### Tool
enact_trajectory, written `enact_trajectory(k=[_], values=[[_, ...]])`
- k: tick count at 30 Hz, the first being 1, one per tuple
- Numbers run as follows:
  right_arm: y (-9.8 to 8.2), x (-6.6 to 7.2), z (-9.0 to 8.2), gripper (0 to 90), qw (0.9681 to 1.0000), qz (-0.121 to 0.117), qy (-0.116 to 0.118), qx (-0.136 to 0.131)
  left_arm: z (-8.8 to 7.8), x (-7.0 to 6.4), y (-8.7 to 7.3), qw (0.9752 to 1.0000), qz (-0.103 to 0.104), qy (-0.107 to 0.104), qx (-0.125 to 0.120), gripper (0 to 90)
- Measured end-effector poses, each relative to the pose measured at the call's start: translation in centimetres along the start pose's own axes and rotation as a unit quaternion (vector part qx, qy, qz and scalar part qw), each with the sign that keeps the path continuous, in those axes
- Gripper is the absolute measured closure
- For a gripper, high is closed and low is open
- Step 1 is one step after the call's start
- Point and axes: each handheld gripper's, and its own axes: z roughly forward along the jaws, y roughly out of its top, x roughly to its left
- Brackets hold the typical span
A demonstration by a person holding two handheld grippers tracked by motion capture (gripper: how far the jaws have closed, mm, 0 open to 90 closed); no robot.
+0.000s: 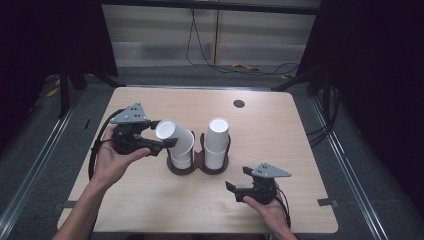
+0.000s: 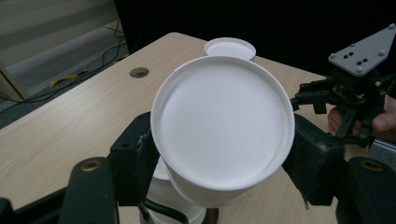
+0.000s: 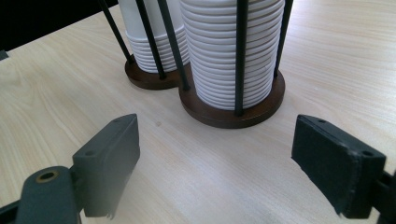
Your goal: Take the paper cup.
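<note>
On the left of the high view, the left gripper [image 1: 167, 143] is clamping a white paper cup [image 1: 175, 137] by its side wall, just under the closed end. The cup is upside down and leaning toward the hand. It is sitting over the left stack of cups [image 1: 182, 159] in the dark wooden holder [image 1: 197, 167] at the middle of the table [image 1: 150, 200]. In the left gripper view, the cup's round base [image 2: 223, 119] is facing the camera, and the two black pads [image 2: 312, 156] are pressing on opposite sides of it.

The cup is probably very light and thin-walled, so it is likely giving a little under the squeeze. A hard pinch would dent or crease it, and the smooth paper could slip from a loose one. The band near the base is the stiffest part, and that is where the pads are biting now, which looks like the right hold. Nested cups tend to cling to each other, so a second one may be coming along. Whether this one is free of the stack I cannot tell.

Next to it, the right stack of cups [image 1: 217, 142] is standing straight between the holder's thin black rods [image 3: 240, 56].

Further right, the right gripper [image 1: 235, 190] is resting low near the table's front edge, holding nothing. Its jaws are standing wide apart and facing the holder's base [image 3: 233, 114].
</note>
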Motion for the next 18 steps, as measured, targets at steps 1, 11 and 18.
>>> enact_trajectory(k=[1,11,18], values=[[0.0,0.0,0.0,15.2,1.0000,-0.001,0.003,0.001,0.0,0.0,-0.2,1.0000,0.001,-0.002,-0.002,32.8],[0.1,0.2,0.0,15.3,0.9999,-0.007,0.009,-0.002,-0.4,-0.9,-2.0,0.9999,0.008,-0.010,0.002,32.8],[0.4,0.7,0.0,14.7,0.9996,-0.015,0.020,-0.009,-0.2,-1.5,-3.3,0.9999,0.014,-0.009,0.000,32.7]])
